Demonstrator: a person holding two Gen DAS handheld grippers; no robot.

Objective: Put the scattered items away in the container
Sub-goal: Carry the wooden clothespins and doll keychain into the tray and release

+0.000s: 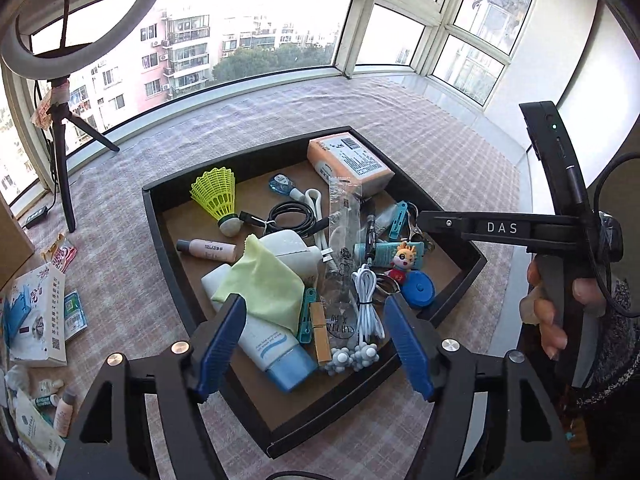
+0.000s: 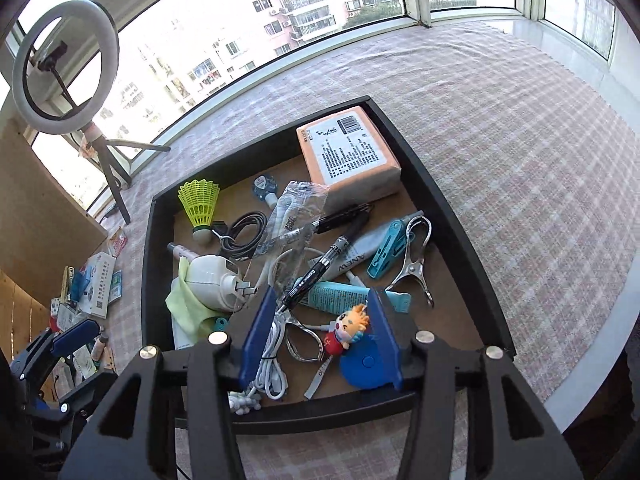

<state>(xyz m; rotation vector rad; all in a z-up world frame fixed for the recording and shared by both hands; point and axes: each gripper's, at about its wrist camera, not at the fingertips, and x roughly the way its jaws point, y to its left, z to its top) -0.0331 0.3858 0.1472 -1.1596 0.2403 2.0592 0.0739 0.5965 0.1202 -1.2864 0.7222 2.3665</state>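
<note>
A black tray with a brown floor holds several items: a yellow shuttlecock, an orange tissue pack, a blue-capped tube, a yellow-green cloth and a white cable. My left gripper hangs open above the tray's near side, gripping nothing. In the right wrist view my right gripper stands open over the tray, above a doll keychain, a blue tape measure and a black pen. Nothing is gripped.
On the checked cloth left of the tray lie a white box, small bottles and packets. A ring light on a tripod stands at the back left by the windows. A hand holds the right gripper's handle.
</note>
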